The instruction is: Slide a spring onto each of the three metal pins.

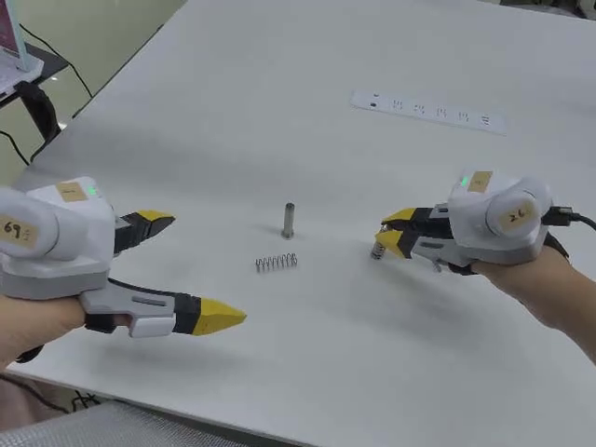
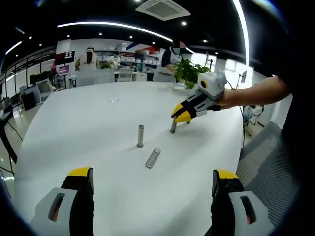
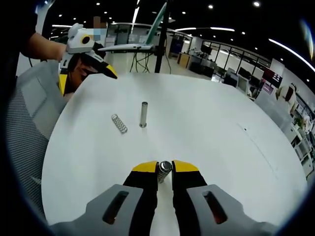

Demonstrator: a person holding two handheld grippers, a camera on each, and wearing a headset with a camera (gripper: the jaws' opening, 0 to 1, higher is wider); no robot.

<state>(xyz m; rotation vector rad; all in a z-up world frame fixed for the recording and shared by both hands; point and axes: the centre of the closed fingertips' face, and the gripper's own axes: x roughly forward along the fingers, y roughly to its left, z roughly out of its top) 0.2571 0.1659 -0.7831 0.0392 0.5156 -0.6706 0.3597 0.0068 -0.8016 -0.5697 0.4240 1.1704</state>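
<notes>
1. L gripper (image 1: 197,268): jaws spread wide, holding nothing. It hangs over the near-left part of the table (image 1: 279,93), tips apart from every part.
2. R gripper (image 1: 391,229): jaws narrow, closed round the loaded pin (image 3: 165,169), an upright metal pin w/ a spring coiled on it. The yellow tips flank its top on both sides, and its base is on the table.
3. Bare pin (image 1: 289,221): stands upright near mid-table, btwn the 2 grippers, nothing on it.
4. Loose spring (image 1: 277,263): lies flat on its side just in front of the bare pin, on the person's side, close but not touching.
5. Count: 2 pins, 1 loaded and 1 bare. 2 springs, 1 on a pin and 1 loose. 2 grippers.
6. Power strip (image 1: 428,110): 1, white, flat on the far side of the table, well apart from the parts.
</notes>
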